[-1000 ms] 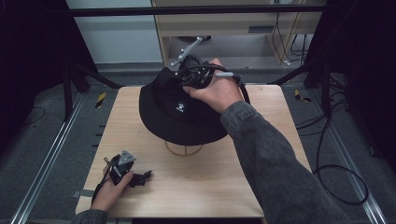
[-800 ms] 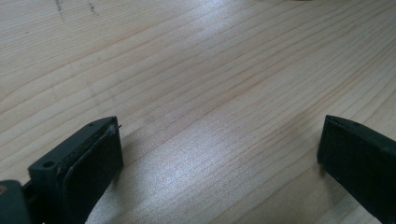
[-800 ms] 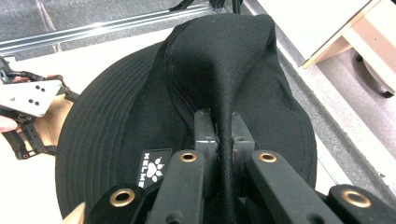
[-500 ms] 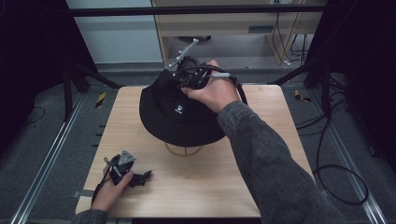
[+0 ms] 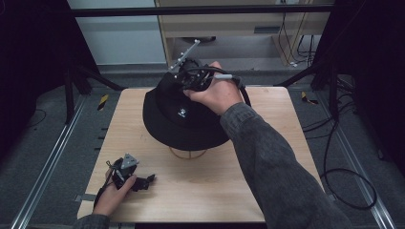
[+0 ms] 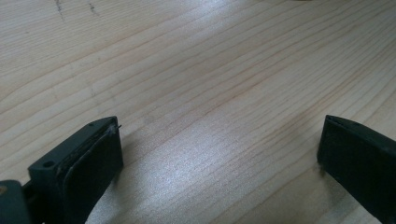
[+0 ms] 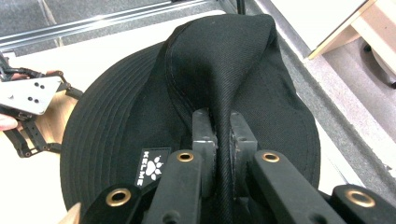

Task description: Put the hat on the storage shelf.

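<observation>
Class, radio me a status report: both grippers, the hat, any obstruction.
Right gripper shut on black bucket hat, pinching a crown fold. Left gripper open, low over wooden table. Nothing blocking.

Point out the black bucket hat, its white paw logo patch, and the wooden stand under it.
Black fabric bucket hat (image 5: 165, 119), high view, left brim.
White paw logo patch (image 7: 151, 168), right gripper view, patch centre.
Round wooden stand (image 5: 187, 154), high view, base ring.

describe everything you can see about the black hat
The black hat is a bucket style in woven fabric, with a stitched brim and a small white paw logo patch on the crown's side. It sits over a wooden stand near the table's far middle. The right gripper pinches a raised fold of the crown between its shut jaws, pulling the top into a ridge.
</observation>
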